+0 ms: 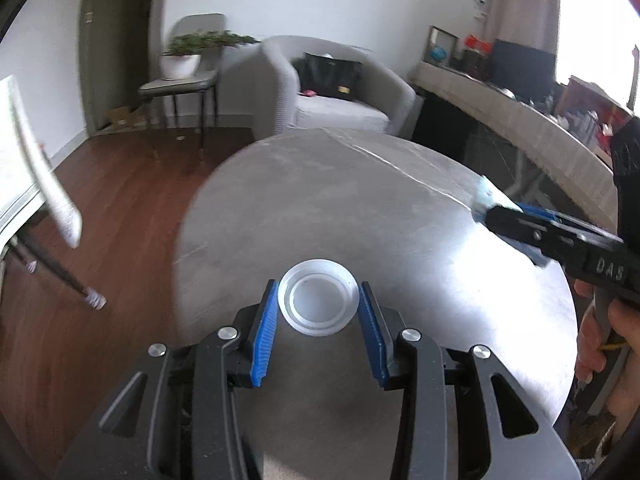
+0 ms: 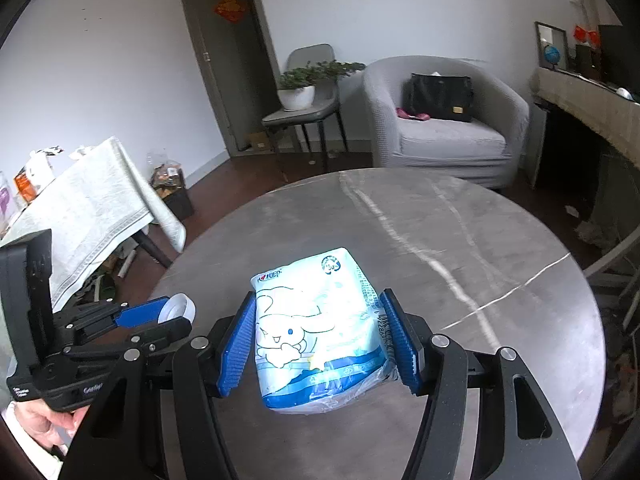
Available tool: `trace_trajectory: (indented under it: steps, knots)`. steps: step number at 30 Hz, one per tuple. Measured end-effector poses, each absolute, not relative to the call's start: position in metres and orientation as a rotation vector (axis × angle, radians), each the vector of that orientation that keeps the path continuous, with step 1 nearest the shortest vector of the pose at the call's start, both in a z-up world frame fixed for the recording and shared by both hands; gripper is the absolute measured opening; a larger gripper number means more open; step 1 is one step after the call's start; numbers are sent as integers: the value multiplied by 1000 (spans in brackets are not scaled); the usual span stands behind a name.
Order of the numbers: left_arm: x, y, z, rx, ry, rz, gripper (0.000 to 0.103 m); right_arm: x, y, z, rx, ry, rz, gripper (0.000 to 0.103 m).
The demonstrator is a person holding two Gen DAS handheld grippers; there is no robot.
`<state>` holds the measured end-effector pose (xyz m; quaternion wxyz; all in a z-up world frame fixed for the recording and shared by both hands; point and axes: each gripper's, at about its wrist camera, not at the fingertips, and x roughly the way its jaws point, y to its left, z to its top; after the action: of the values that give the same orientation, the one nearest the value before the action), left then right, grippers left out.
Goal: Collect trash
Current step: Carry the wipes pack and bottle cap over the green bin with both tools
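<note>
The left claw [image 1: 318, 308] held a plastic lid [image 1: 318, 298] between its blue pads [image 1: 266, 332], one pad against each side of the rim. The lid was translucent white, round, its hollow face turned toward the camera. It sat at the tips of the fingers, over the near part of the round grey table [image 1: 360, 200]. To the right of this claw, the other claw reached in from the side, a pale blue pack at its tip, a hand [image 1: 608, 344] below it on the grip.

The right claw [image 2: 318, 336] was closed on a tissue pack [image 2: 320, 328], pads [image 2: 236, 344] pressed into both long sides so the wrapper bulged slightly. The pack was light blue and white with a cartoon figure printed on it, and reached forward past the fingertips. The marbled tabletop [image 2: 460, 248] lay beneath and ahead of it. To the left of this claw and a little lower, the left claw [image 2: 172, 316] showed side on with the lid [image 2: 178, 308] in its tips; a hand [image 2: 44, 424] gripped its handle at the edge of view.

Beyond the table, ahead of both claws, stood a grey armchair [image 2: 440, 120] with a black bag [image 2: 438, 96] on the seat. Left of it was a chair [image 2: 308, 112] bearing a potted plant [image 2: 298, 90]. Farther left a cloth-draped table [image 2: 92, 208] stood on the wooden floor [image 1: 120, 200].
</note>
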<state>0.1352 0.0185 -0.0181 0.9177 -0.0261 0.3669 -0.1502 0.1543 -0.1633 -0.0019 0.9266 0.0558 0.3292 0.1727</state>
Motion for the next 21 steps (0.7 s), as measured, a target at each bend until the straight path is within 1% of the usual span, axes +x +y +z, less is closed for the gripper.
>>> trace_trajectory:
  steps: [6, 14, 21]
  knots:
    - [103, 55, -5, -59, 704, -235, 42, 134, -133, -5, 92, 670, 383, 62]
    - [79, 96, -8, -64, 716, -167, 42, 112, -93, -3, 67, 647, 431, 62]
    - [78, 128, -34, -77, 780, -116, 42, 111, -58, 1, 63, 626, 470, 62]
